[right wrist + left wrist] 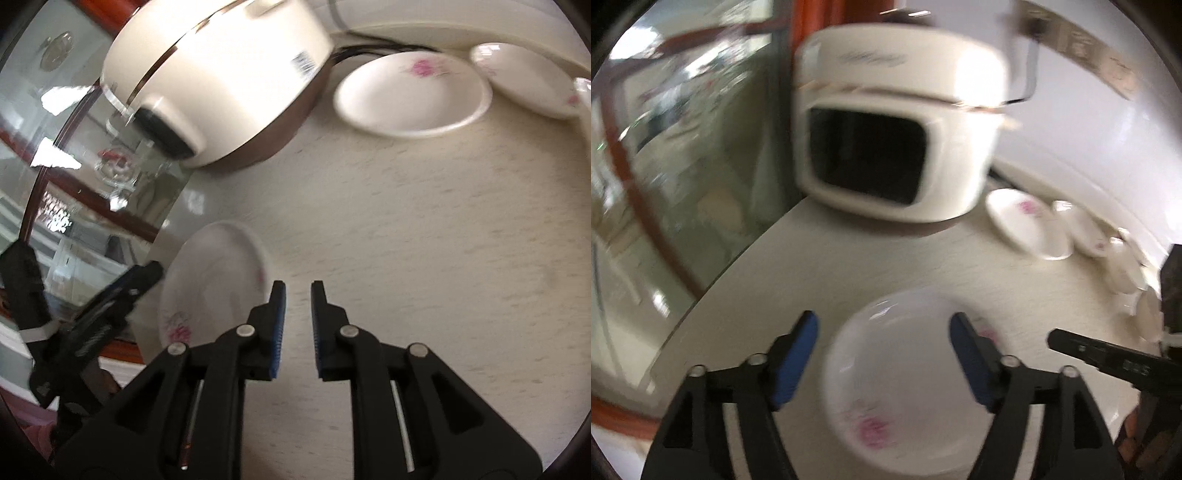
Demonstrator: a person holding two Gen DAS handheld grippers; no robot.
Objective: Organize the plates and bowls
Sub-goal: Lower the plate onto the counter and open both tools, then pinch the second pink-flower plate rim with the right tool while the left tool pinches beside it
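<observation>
A white plate with a pink flower (897,387) lies flat on the pale table (871,258) near its left edge. My left gripper (882,321) hangs over it, open wide, with its blue pads clear of the rim on both sides. In the right wrist view the same plate (214,280) sits just left of my right gripper (298,286). The right jaws stand a narrow gap apart with nothing between them. More flowered white plates (410,92) (524,77) lie in a row along the back right, also seen from the left wrist (1019,218).
A cream rice cooker (897,122) (221,74) stands at the back, its cord running behind the plates. The table's curved left edge drops off beside a glass panel (92,184). A black finger (1071,341) of the right gripper pokes in from the right.
</observation>
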